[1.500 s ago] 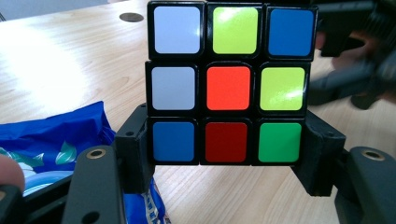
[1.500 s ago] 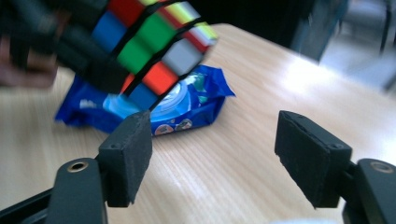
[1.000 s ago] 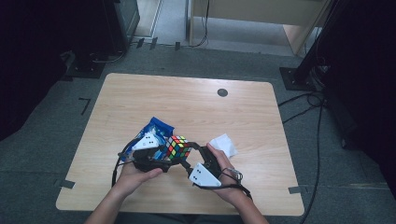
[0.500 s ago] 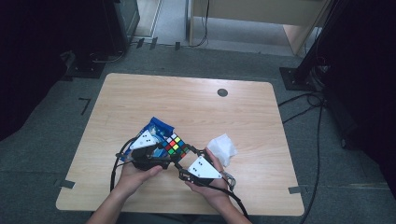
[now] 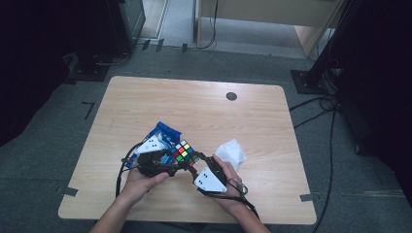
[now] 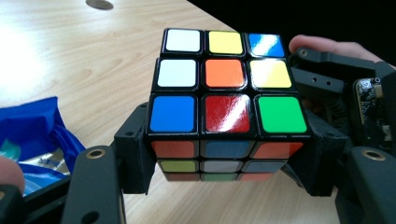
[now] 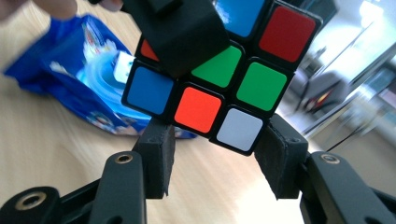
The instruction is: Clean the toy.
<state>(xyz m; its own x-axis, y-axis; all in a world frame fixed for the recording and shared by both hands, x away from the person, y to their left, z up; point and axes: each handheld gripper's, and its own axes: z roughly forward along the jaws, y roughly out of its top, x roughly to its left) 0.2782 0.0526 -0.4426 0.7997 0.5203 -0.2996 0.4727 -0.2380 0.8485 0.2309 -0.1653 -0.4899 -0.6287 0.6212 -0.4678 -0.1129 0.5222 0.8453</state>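
The scrambled, multi-coloured plastic puzzle cube (image 5: 184,151) sits lifted just above the pale wooden desk (image 5: 243,121), near its front edge, held between the two hands. Compared with a second ago, the right claw (image 5: 198,161) has swung in from beside the crumpled white tissue (image 5: 231,153) and now reaches the cube's right side, while the cube itself has hardly shifted.

The left claw (image 6: 224,163) is pinching the cube: in the left gripper view its two black jaws press against the lower layer from either side, with the top face, a mix of white, yellow, blue, orange, red and green stickers, turned up toward the camera.

The right claw (image 7: 212,161) stands spread. In the right gripper view its jaws flank the cube's lowest corner, one by the blue and red stickers, the other by the white one, but a gap shows on both sides and they are not yet bearing on it.

My reading is that the cube has gone from a one-handed hold to the start of a two-handed one: the right claw looks placed to close on a layer, for a twist or a handover.

The crinkled blue foil snack packet (image 5: 163,133) lies on the desk just behind the left hand (image 5: 141,177), apart from the cube.
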